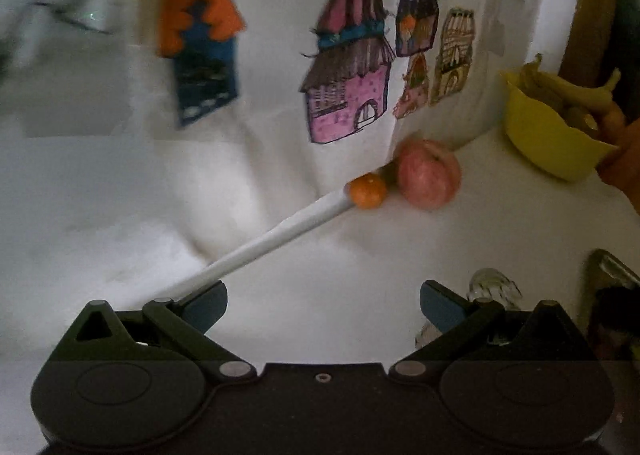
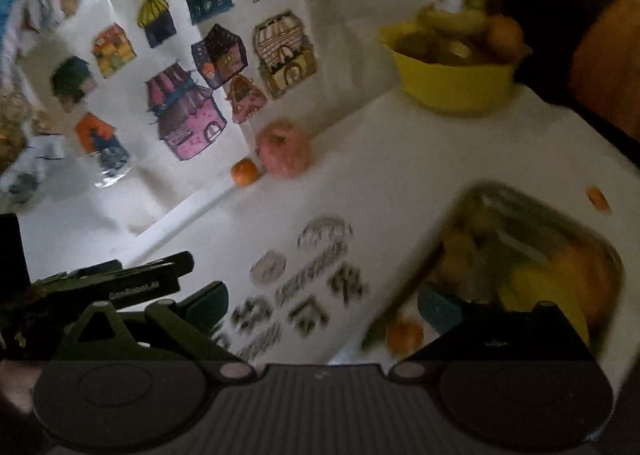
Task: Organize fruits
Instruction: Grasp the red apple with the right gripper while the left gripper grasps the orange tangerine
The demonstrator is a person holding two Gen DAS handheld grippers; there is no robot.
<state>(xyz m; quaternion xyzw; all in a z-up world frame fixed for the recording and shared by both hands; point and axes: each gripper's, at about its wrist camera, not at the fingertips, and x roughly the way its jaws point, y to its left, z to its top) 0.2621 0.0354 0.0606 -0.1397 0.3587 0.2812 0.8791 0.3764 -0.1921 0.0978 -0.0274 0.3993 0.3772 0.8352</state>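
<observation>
Resting against a small orange tangerine [image 1: 368,190], a blotchy pink-red apple [image 1: 429,174], both hand-held grippers [image 1: 323,305] [image 2: 323,305] spread apart, empty.

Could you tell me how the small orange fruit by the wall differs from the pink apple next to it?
The small orange fruit is plainly smaller and sits lower than the pink apple. The small orange fruit is a deep, even orange; the pink apple is pale pink-red and mottled. The small orange fruit lies nearer the white strip. Both are round and rest on the white table below the house drawings, outside the yellow bowl.
</observation>
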